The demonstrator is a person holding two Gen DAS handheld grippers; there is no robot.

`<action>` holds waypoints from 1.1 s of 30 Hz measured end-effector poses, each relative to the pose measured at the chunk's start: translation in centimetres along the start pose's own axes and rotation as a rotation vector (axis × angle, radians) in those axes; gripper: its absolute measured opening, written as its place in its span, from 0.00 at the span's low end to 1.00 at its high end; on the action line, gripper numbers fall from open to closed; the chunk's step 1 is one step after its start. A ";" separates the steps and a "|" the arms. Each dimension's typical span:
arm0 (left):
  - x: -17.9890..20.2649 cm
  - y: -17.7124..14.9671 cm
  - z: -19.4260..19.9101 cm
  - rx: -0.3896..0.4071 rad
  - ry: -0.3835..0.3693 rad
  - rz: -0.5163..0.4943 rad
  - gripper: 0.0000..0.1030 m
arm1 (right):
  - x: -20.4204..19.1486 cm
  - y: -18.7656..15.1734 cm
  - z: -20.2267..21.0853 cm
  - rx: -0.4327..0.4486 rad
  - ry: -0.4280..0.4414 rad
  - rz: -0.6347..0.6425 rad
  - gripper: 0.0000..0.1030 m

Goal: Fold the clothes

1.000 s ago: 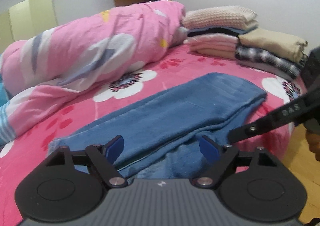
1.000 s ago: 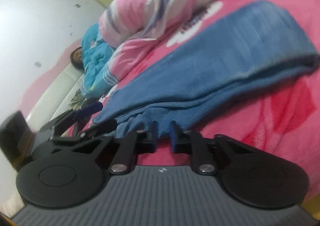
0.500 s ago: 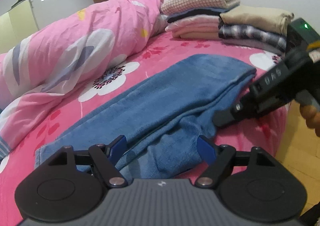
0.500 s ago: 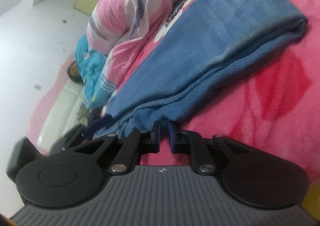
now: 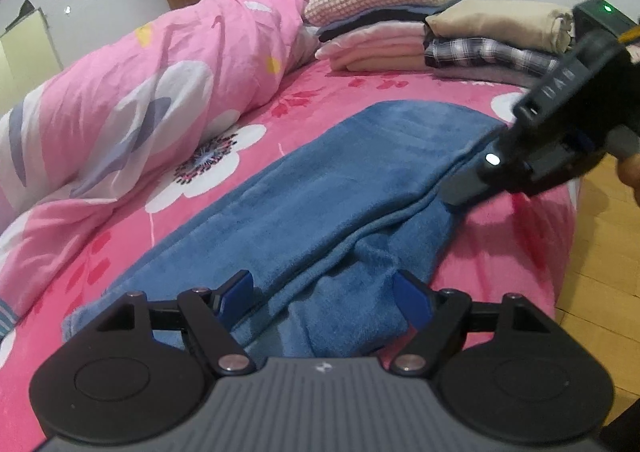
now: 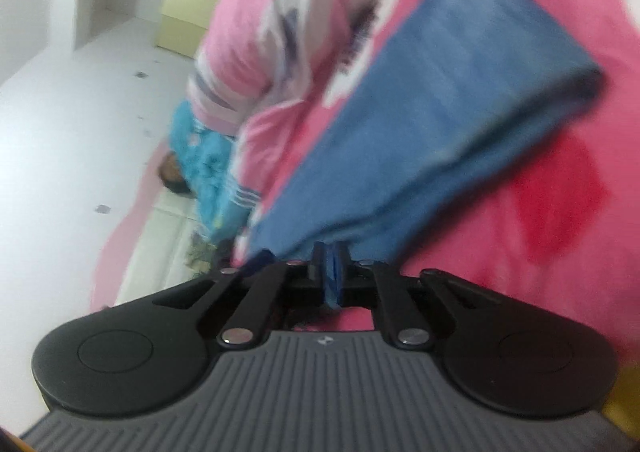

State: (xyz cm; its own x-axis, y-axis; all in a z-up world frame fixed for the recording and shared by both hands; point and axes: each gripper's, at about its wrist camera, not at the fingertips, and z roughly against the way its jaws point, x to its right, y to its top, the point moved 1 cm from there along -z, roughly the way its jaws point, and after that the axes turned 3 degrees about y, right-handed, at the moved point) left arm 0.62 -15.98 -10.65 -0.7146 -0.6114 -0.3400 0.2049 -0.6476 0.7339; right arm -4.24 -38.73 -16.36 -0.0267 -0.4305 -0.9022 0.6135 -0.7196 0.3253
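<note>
A long blue fleece garment [image 5: 340, 188], folded lengthwise, lies across the pink flowered bed [image 5: 500, 248]. My left gripper [image 5: 324, 292] hovers open over its rumpled near end, with the blue pads [image 5: 236, 288] on either side of a fold and not pressing it. My right gripper [image 5: 456, 196] comes in from the right and meets the garment's right edge. In the blurred right wrist view the right gripper [image 6: 331, 252] has narrow jaws that are opening, with blue cloth [image 6: 440, 112] running in between them.
A pink flowered duvet [image 5: 152, 92] is bunched along the left. Two stacks of folded clothes [image 5: 400, 24] stand at the far end of the bed. Wooden floor [image 5: 600, 252] shows past the bed's right edge. A figure in turquoise [image 6: 208, 164] lies at the other end.
The right gripper has rolled and shifted along the garment's edge, looming larger in the left wrist view. The left gripper has sunk a little toward the cloth and stayed open.
</note>
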 end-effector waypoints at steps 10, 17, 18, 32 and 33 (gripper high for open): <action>0.0 -0.4 0.1 -0.006 -0.014 -0.006 0.77 | 1.1 -0.3 -0.7 0.058 -0.050 -0.026 0.08; -0.7 0.2 0.1 -0.002 -0.027 0.000 0.77 | 0.8 0.0 0.0 0.049 -0.026 -0.026 0.05; -0.7 0.3 0.0 -0.003 -0.027 -0.007 0.77 | 0.8 0.0 0.0 0.044 -0.025 -0.027 0.05; -2.6 1.3 -0.7 -0.006 -0.031 0.099 0.69 | 0.3 0.4 -1.2 -0.001 0.046 -0.059 0.08; -3.0 1.3 -0.6 -0.004 -0.036 0.121 0.69 | 0.4 0.5 -1.4 0.001 0.057 -0.065 0.07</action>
State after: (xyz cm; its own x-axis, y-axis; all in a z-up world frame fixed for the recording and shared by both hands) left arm 3.42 -15.29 -9.06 -0.7080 -0.6683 -0.2282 0.2932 -0.5722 0.7659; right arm -2.81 -38.45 -16.93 -0.0215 -0.3513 -0.9360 0.6113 -0.7455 0.2658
